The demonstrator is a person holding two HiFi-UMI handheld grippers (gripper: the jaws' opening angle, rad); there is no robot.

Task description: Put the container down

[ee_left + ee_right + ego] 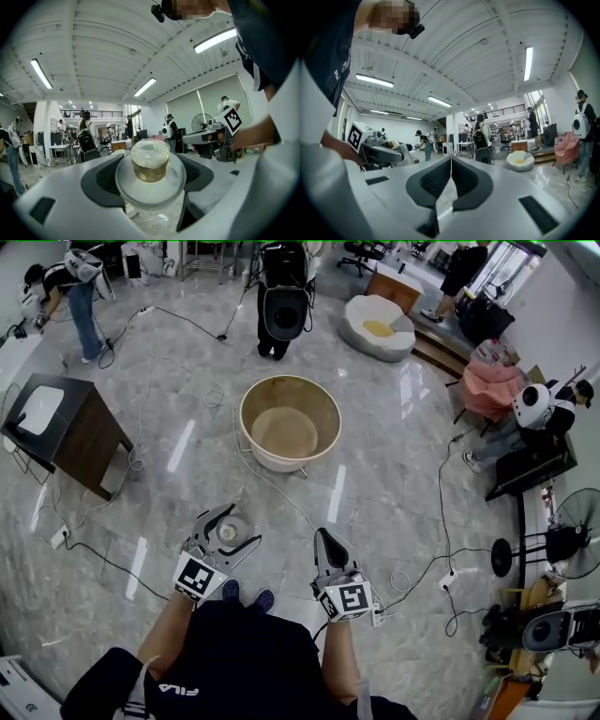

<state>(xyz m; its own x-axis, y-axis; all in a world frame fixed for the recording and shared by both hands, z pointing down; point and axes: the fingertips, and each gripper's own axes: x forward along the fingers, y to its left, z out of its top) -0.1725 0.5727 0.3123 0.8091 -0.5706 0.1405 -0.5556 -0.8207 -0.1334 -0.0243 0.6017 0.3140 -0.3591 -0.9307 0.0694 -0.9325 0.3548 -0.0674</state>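
Note:
A small clear lidded container (150, 161) with brownish contents sits clamped between the jaws of my left gripper (150, 173). In the head view the container (228, 532) shows as a pale round lid inside my left gripper (227, 527), held above the marble floor. My right gripper (327, 547) hangs beside it, jaws pressed together with nothing between them; in its own view the right gripper (450, 174) shows the two pads touching along a thin line. The left gripper (377, 152) and container also appear at the left of the right gripper view.
A large tan round tub (290, 422) stands on the floor ahead of me. A dark wooden side table (66, 429) is at the left, a white beanbag (379, 326) far ahead. Cables (281, 488) run across the floor. Several people stand around the room's edges.

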